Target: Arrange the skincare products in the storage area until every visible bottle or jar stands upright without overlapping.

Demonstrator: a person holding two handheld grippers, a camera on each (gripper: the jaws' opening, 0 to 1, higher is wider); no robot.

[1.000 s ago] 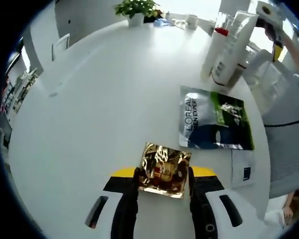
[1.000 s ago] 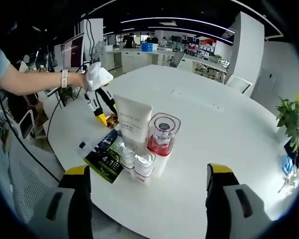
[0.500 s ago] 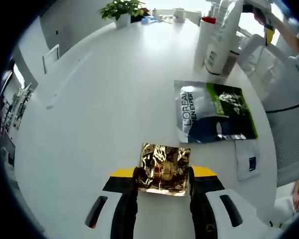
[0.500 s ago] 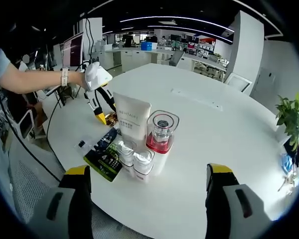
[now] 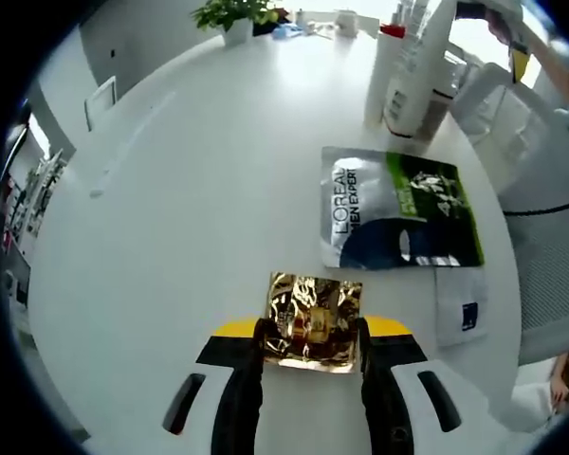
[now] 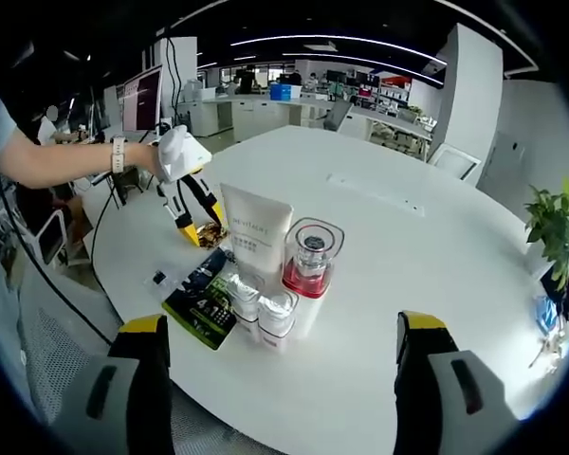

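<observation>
White round table (image 5: 171, 190) is carrying the job: left gripper (image 5: 310, 332) is pinching a gold foil sachet (image 5: 313, 320). Right gripper (image 6: 275, 379) is hanging spread wide before the upright bottle cluster (image 6: 275, 270). Judged next: placing the sachet clear of the L'Oreal sachet (image 5: 398, 207).

Round white table (image 6: 436, 246), sachets (image 5: 398, 209) flat near its edge, white tube (image 6: 254, 230), capped bottle (image 6: 310, 265), two small jars (image 6: 256, 301) upright beside them

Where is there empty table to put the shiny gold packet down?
Lots of bare white table lies between the gold packet in the left gripper and the potted plant. More sits past the red-based bottle, toward the plant. It is crowded by the L'Oreal sachet, the small white sachet, the white tube and two small jars.
</observation>
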